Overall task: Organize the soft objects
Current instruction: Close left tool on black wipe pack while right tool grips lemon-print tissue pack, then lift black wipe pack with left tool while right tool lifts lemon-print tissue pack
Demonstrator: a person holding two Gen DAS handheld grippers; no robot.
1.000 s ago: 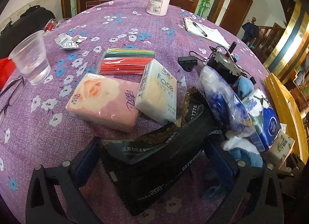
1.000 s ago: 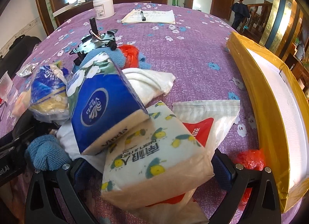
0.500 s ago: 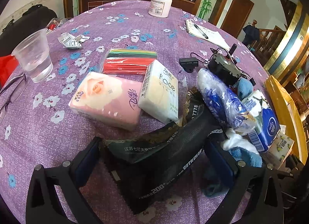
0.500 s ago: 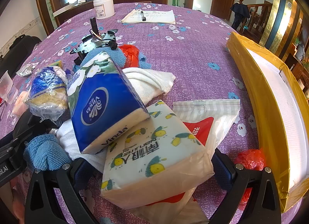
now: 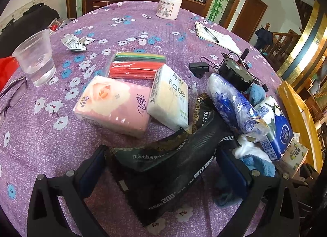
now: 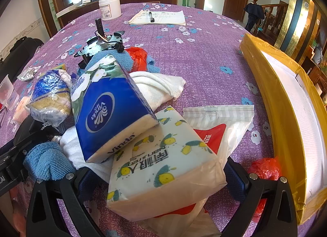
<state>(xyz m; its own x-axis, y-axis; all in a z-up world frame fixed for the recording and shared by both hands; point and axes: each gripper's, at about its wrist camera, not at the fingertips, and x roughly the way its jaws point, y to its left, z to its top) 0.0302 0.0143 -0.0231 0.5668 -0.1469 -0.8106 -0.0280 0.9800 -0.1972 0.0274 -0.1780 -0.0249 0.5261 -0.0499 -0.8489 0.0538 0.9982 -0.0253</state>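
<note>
My left gripper is open, its fingers on either side of a black printed bag lying on the purple cloth. Beyond it lie a pink tissue pack, a white "face" tissue pack and a blue-white plastic bundle. My right gripper is open around a lemon-print tissue pack, which lies on a red-white pouch. A blue Vinda tissue pack leans on it. A white towel and blue cloths lie around.
A water cup, glasses, coloured tubes, a motor, a white jar and papers with a pen lie on the table. A yellow-edged box stands at right, a red bag beside it.
The left view has drawn back slightly from the tissue packs. The blue-white bundle has shifted a little in the right view. The right gripper and lemon pack have stayed put.
</note>
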